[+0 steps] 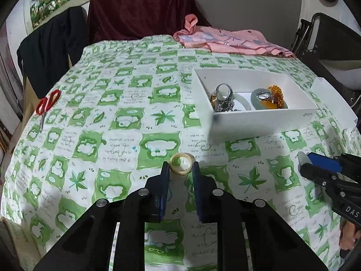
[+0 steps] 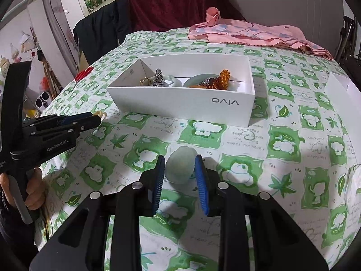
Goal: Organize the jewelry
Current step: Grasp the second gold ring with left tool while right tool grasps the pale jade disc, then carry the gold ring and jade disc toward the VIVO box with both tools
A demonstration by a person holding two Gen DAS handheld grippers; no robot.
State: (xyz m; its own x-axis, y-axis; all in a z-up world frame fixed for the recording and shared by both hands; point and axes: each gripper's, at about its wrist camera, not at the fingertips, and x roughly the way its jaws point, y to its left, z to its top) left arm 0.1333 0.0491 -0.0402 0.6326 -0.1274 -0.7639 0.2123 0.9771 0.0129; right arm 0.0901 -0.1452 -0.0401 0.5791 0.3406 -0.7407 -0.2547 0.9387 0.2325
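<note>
A white box point(image 1: 261, 122) on the green-patterned tablecloth holds several pieces: a silver ring point(image 1: 223, 97), a pale jade bangle point(image 1: 246, 101), an amber bead bracelet point(image 1: 276, 94). The box also shows in the right wrist view point(image 2: 180, 103). My left gripper point(image 1: 180, 169) is shut on a cream bangle point(image 1: 181, 164), held at its fingertips. My right gripper point(image 2: 180, 167) is shut on a pale green jade pendant point(image 2: 180, 167) just above the cloth. The right gripper shows at the right of the left wrist view point(image 1: 315, 164); the left gripper shows at the left of the right wrist view point(image 2: 90, 119).
Red scissors point(image 1: 46, 106) lie at the table's left edge. A pink cloth point(image 1: 225, 40) lies at the far edge. A white box lid point(image 2: 343, 113) lies to the right of the box. A dark red draped chair point(image 1: 140, 6) stands behind the table.
</note>
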